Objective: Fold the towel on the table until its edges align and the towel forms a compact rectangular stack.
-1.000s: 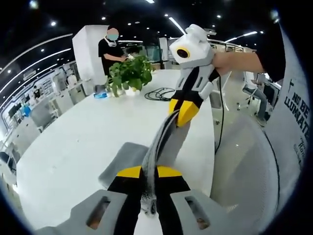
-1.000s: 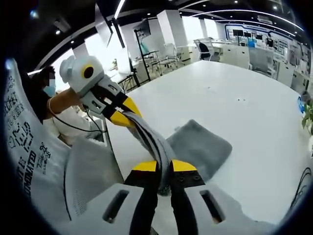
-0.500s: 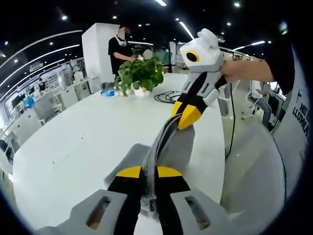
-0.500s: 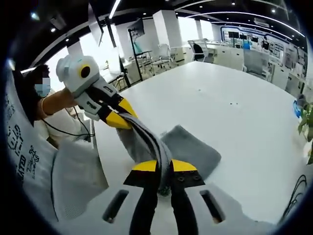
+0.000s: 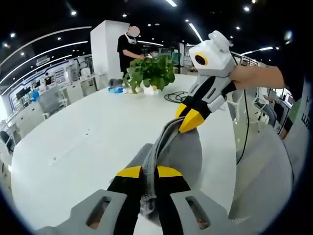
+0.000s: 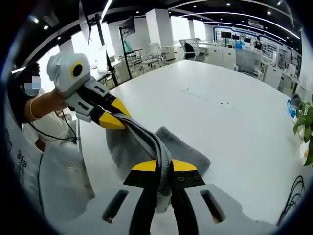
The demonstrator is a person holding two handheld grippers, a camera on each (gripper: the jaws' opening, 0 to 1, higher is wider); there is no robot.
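Both hand-held grippers are pinching the towel along one edge, jaws pressed together on the cloth

Left hand-held gripper: grey fabric bunched between the yellow tips, edge running up and away to the right hand-held gripper, which comes in from the upper right with a hand behind it

Right gripper view mirrors that: right hand-held gripper clamped on the same ribbed edge, left hand-held gripper at the far end of it, coming in from the left

Towel is held up off the bench by that edge, stretched fairly taut between the two grips; rest of it hangs down and its lower part rests on the white top, near the person's side of the bench

Reading: mid-fold. One grip per corner keeps the edge straight, so it can be carried over and laid onto the opposite edge. Lifted that high, the hanging part can drape flat instead of dragging

Far from done, no compact stack yet. How many layers are already folded: cannot tell

Next move needs both grips travelling together, else the edge skews

Also on the bench, well apart from the towel: plant, coiled cable. A person stands behind the plant
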